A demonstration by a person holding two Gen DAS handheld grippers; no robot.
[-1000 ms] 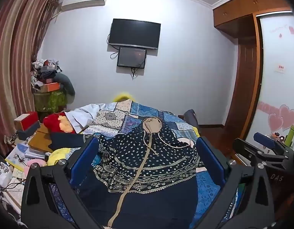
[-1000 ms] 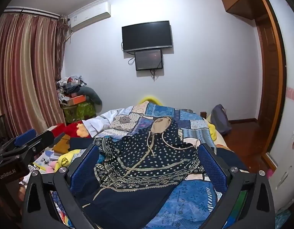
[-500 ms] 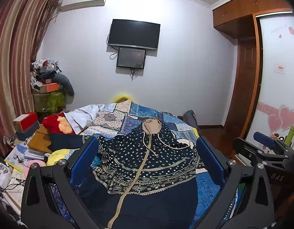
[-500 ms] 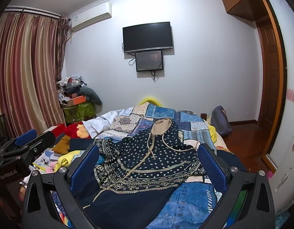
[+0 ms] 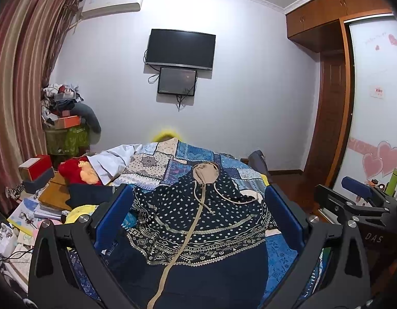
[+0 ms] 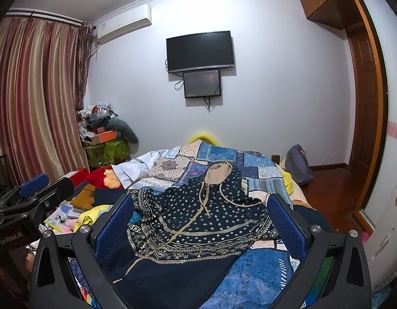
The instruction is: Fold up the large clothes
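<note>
Claws barely shifted; hoodie [image 5: 198, 221] spread, clutter [image 5: 51, 200] left.

Even indoor light, sharp, fisheye-bent dark corners.

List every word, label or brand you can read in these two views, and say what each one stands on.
"DAS": on the body of the right gripper, seen at the right edge of the left wrist view.
"GenRobot.AI": on the body of the left gripper, seen at the left edge of the right wrist view.
Sticker on the air conditioner: too small to read.
Red sign and faint script on the wardrobe door: blurred, unreadable.
</note>
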